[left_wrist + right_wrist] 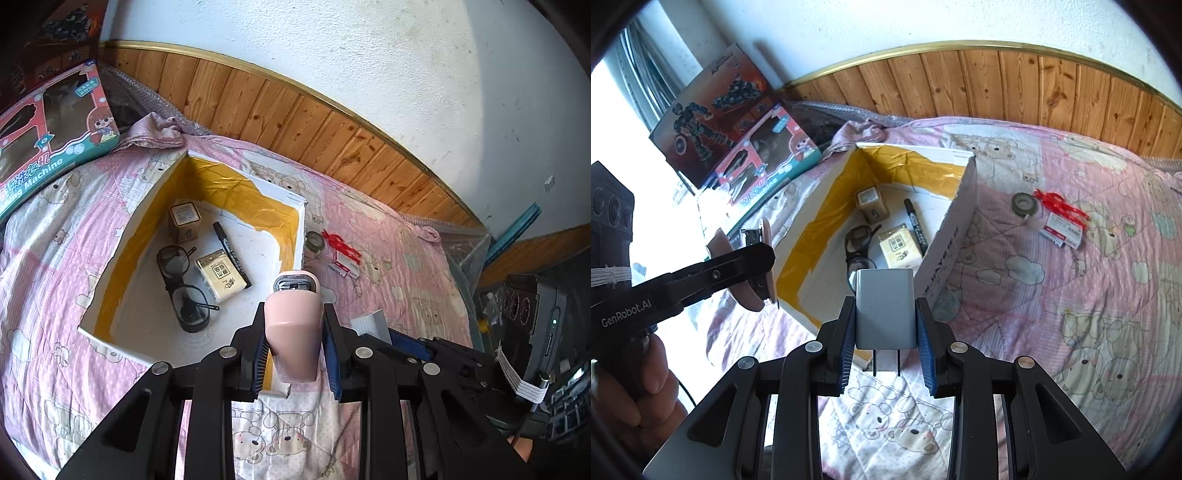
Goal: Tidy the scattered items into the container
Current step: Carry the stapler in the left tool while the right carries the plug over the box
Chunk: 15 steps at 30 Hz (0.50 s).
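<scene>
My left gripper (pixel 294 332) is shut on a pink stapler (pixel 295 325), held over the near corner of the open white cardboard box (pixel 301 221). My right gripper (pixel 886 321) is shut on a grey plug charger (pixel 885 308), prongs pointing back, just before the box (pixel 945 236). Inside the box lie glasses (pixel 181 284), a black marker (pixel 232 254), a tissue pack (pixel 221 275) and a small brown box (pixel 184 219). On the pink quilt right of the box rest a tape roll (pixel 1025 204) and a carded packet with red ribbon (pixel 1062 221). The left gripper (pixel 753 266) with the stapler shows left of the box.
Two toy boxes (pixel 738 144) lean at the bed's far left. Wood panelling (pixel 295 118) and a white wall run behind the bed. A dark device (pixel 532 314) sits off the right edge. A hand (pixel 631 387) holds the left gripper's handle.
</scene>
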Each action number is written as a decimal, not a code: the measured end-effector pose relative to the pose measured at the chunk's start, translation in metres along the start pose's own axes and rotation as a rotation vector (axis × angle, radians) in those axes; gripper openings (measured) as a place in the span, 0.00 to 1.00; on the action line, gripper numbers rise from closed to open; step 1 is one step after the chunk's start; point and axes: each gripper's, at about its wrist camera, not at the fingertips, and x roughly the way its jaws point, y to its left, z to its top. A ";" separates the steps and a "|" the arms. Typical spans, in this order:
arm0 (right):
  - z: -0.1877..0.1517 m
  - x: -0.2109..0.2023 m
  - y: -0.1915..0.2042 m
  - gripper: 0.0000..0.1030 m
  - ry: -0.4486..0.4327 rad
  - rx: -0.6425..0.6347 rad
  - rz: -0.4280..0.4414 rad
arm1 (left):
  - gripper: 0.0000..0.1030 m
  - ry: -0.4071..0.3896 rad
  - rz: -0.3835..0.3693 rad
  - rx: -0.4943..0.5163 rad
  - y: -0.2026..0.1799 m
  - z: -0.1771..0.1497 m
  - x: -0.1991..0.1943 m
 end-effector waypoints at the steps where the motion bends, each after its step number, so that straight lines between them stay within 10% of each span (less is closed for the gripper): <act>1: 0.001 0.000 0.002 0.31 0.001 -0.008 0.004 | 0.27 -0.004 0.004 -0.009 0.003 0.000 -0.002; 15: 0.016 0.010 0.032 0.31 0.006 -0.073 0.051 | 0.27 0.007 0.058 -0.080 0.033 -0.002 -0.003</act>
